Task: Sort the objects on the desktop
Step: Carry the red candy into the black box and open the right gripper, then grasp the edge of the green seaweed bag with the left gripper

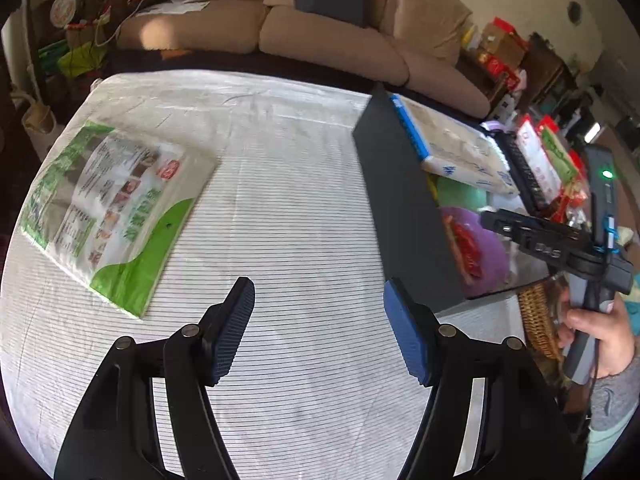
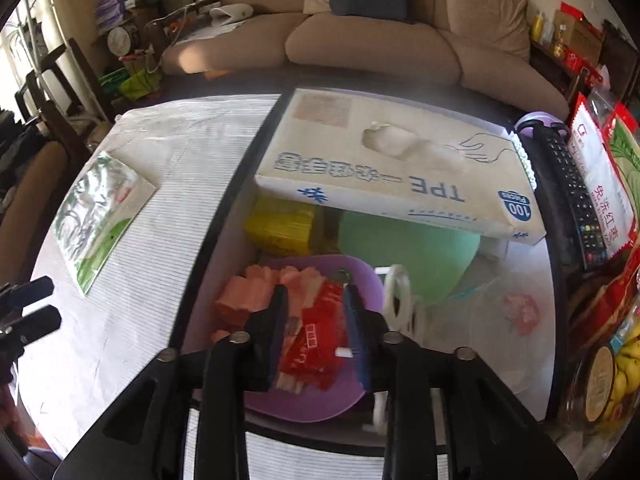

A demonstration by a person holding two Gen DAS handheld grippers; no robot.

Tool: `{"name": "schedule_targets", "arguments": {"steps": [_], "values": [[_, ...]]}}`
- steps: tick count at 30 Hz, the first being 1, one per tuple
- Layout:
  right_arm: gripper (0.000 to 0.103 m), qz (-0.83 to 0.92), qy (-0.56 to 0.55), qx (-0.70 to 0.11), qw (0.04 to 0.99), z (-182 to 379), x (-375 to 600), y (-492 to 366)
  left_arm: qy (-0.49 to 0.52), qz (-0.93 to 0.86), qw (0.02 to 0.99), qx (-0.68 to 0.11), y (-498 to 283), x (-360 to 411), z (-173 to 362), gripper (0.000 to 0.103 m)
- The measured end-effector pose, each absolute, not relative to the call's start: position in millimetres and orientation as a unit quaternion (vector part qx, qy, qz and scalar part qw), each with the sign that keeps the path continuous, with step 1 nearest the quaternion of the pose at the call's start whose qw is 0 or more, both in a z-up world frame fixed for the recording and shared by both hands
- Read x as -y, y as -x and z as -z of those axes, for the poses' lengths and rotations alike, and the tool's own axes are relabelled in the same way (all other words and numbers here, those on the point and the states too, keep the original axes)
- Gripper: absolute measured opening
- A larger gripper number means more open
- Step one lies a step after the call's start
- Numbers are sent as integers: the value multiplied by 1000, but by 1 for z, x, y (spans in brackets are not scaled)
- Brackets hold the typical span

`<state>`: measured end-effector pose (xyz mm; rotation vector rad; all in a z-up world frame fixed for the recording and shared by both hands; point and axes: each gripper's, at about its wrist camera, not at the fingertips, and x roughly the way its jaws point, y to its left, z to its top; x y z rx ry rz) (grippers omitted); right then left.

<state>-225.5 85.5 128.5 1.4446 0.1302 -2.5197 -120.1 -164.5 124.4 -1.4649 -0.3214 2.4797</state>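
My left gripper is open and empty above the striped tablecloth. A green and white flat packet lies on the cloth to its left, also in the right wrist view. My right gripper is over the dark storage box, its pads closed on a red sachet pack above a purple bowl. The right gripper shows in the left wrist view. A cardboard glove box lies across the far end of the storage box.
In the box are a yellow packet, a green bowl, pink blocks and a tape roll. A remote and snack bags lie right. A banana jar stands near right. A sofa is behind.
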Motion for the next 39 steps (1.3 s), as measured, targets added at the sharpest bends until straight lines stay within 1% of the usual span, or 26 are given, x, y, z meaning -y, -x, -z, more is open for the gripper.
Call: {"name": "schedule_targets", "arguments": {"steps": [1, 4, 5, 6, 8, 12, 15, 19, 23, 26, 28, 31, 34, 37, 39], "values": [[40, 863, -490, -33, 119, -130, -90, 225, 502, -849, 115, 117, 120, 177, -121, 68], [41, 870, -476, 0, 131, -141, -96, 217, 501, -850, 75, 146, 121, 230, -109, 78], [43, 872, -468, 6, 142, -147, -93, 212, 502, -850, 57, 152, 122, 248, -105, 79], [44, 876, -458, 5, 149, -153, -87, 207, 503, -848, 39, 161, 122, 269, -99, 79], [51, 884, -437, -4, 166, -164, -68, 195, 504, -844, 6, 182, 124, 312, -89, 79], [54, 881, -420, -18, 216, -168, -16, 179, 504, -842, -50, 187, 131, 390, -77, 80], [56, 867, -426, -17, 259, -154, 35, 173, 499, -844, -72, 184, 140, 429, -75, 81], [56, 845, -447, -13, 295, -116, 95, 176, 496, -845, -88, 178, 160, 468, -65, 83], [56, 826, -473, 26, 306, -70, 138, 192, 499, -848, -104, 148, 180, 493, -49, 83], [56, 825, -477, 52, 298, -46, 158, 214, 506, -844, -107, 141, 195, 507, -33, 83], [56, 823, -483, 76, 289, -35, 163, 231, 503, -845, -110, 145, 200, 515, -27, 83], [56, 832, -479, 101, 262, -28, 168, 261, 497, -845, -97, 172, 208, 525, -19, 83], [59, 823, -491, 143, 246, -18, 166, 293, 499, -842, -78, 189, 216, 527, -8, 83], [60, 813, -506, 157, 242, -6, 170, 313, 511, -836, -53, 193, 225, 522, 2, 83], [61, 814, -499, 162, 248, -3, 173, 318, 517, -836, -42, 178, 228, 513, 5, 81]]}}
